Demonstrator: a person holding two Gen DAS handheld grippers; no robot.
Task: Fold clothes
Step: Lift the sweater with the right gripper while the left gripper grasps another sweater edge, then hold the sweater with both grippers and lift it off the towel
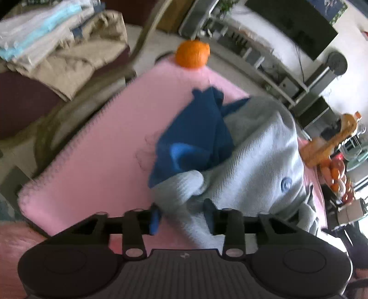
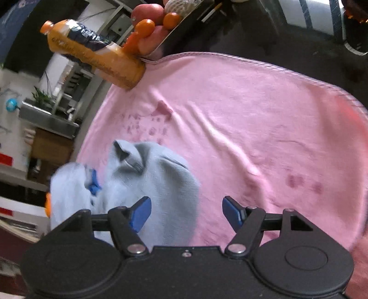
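A light grey knit garment [image 1: 253,156] with a blue button lies bunched on the pink blanket [image 1: 99,161]. A dark blue garment [image 1: 195,140] is crumpled against its far left side. My left gripper [image 1: 182,217] is at the near end of the grey garment, and a grey sleeve-like fold runs between its parted fingers. In the right wrist view the grey garment [image 2: 156,179] sits heaped at lower left. My right gripper [image 2: 187,210] stands wide open at its near right edge, with the left finger over the knit, the right finger over the bare pink blanket [image 2: 253,115] and nothing gripped.
An orange [image 1: 192,54] rests at the blanket's far edge. A stack of folded clothes [image 1: 57,41] lies at upper left. An orange drink bottle [image 2: 92,53] and a tray of fruit [image 2: 158,20] stand at the blanket's far corner. Shelving lines the wall beyond.
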